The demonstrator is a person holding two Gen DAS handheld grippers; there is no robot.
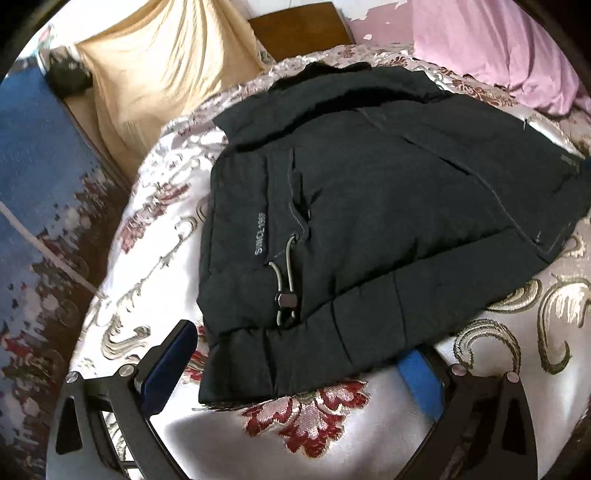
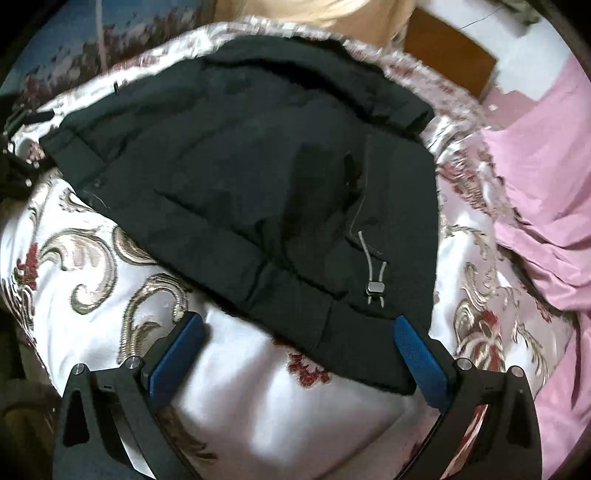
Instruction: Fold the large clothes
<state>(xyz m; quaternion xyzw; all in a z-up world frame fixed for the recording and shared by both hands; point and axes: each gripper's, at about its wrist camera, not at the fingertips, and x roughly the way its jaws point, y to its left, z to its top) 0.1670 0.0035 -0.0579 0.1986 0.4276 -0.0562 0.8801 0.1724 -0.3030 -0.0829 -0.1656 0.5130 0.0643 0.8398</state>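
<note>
Black puffer jacket [image 1: 369, 206] on floral bedspread [image 1: 325, 424]: soft, bulky, prob slippery. Left gripper [image 1: 295, 369] & right gripper [image 2: 299, 350] both spread wide, empty; grab the hem.

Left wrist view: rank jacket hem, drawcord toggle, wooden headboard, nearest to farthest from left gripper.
From the left gripper:
1. Jacket hem, between the open fingers.
2. Drawcord toggle, just beyond on the jacket.
3. Wooden headboard, far end, top centre.

Bright daylight glares off the satin bedspread [image 1: 207, 435]; fisheye edges bend and darken (right view blurrier)
</note>
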